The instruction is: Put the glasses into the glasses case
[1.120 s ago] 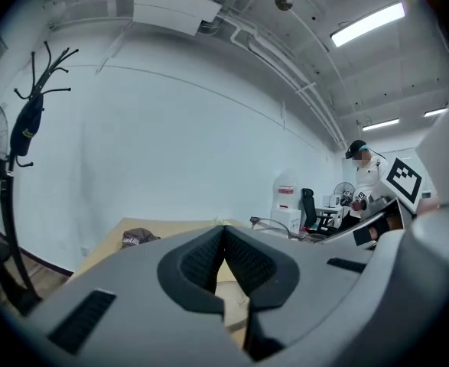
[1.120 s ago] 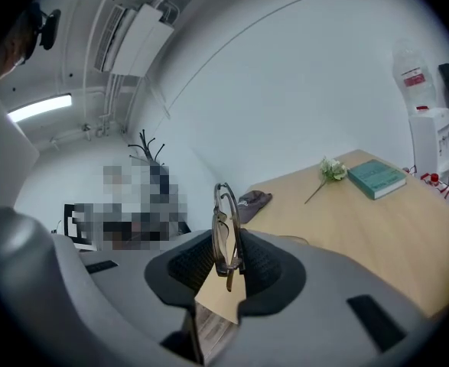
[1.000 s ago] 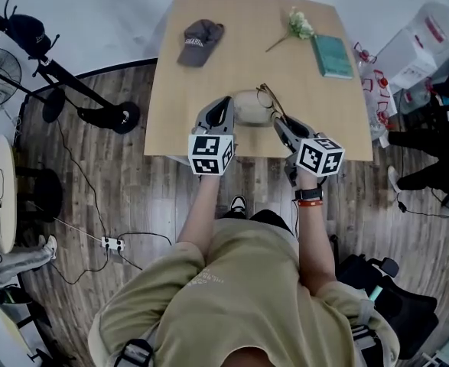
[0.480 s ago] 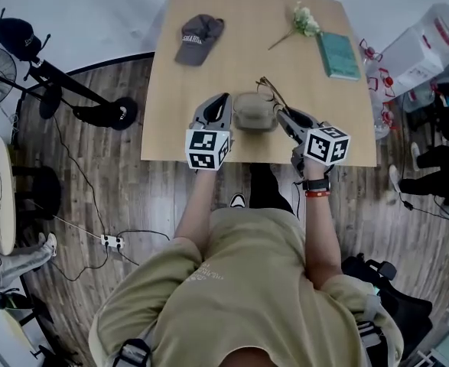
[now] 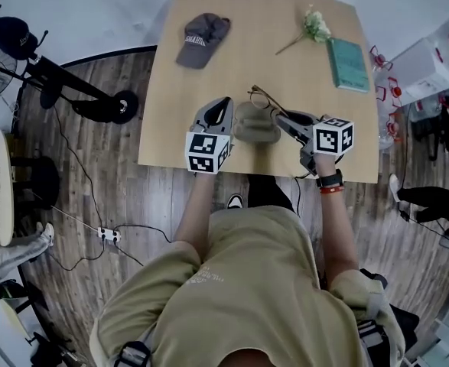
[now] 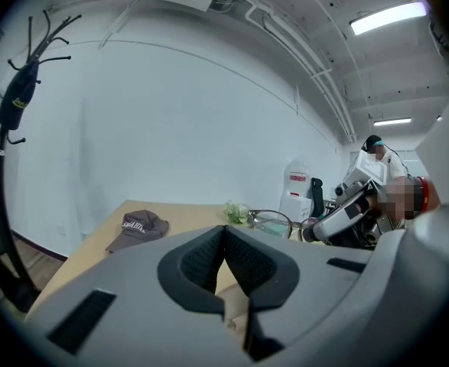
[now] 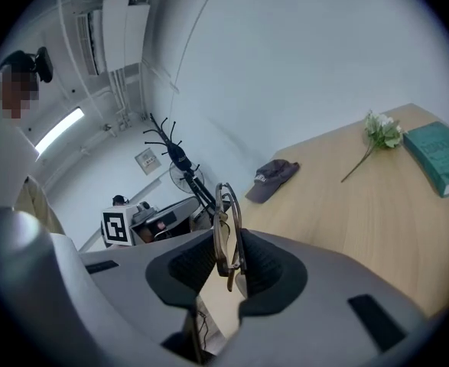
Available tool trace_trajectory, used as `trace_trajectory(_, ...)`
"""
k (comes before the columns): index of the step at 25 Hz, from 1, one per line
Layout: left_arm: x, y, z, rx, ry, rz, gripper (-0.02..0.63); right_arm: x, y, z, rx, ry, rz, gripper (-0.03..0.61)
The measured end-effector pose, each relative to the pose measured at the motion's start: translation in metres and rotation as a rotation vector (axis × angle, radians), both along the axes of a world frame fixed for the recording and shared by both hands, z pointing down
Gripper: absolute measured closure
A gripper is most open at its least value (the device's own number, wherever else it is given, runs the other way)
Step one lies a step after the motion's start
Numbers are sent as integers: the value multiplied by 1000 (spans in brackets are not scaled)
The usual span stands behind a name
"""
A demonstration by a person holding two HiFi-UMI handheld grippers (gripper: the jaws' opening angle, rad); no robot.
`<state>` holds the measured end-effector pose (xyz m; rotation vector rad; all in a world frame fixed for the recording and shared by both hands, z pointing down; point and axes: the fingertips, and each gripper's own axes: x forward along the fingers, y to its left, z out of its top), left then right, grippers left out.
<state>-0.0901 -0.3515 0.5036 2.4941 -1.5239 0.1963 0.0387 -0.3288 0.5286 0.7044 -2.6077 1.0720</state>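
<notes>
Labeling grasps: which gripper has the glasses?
The right gripper: its jaws, which have just closed a little further, pinch the folded glasses. The left gripper is shut on the tan glasses case instead.

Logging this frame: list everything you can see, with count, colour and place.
table: 1, light wood, centre
cap: 1, dark grey, table's far left
flower sprig: 1, white-green, far right
book: 1, teal, beside the sprig
glasses case: 1, beige, near edge
glasses: 1, thin dark frame, just beyond the case
power strip: 1, white, floor left
left claw: 1, grey, shut on the glasses case
right claw: 1, grey, shut on the glasses
</notes>
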Motion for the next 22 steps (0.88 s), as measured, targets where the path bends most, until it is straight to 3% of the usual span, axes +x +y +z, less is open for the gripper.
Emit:
trace_trajectory(4, 1, -2, 22, -47, -3, -6, 592, -2, -4, 17, -102, -3, -95, 483)
trace_trajectory(11, 3, -13, 39, -88, -6, 5, 592, -4, -5, 61, -182, 102, -285, 483)
trace_trajectory(22, 0, -21, 59, -134, -15, 8, 591, -12, -2, 113, -351, 178, -443, 479)
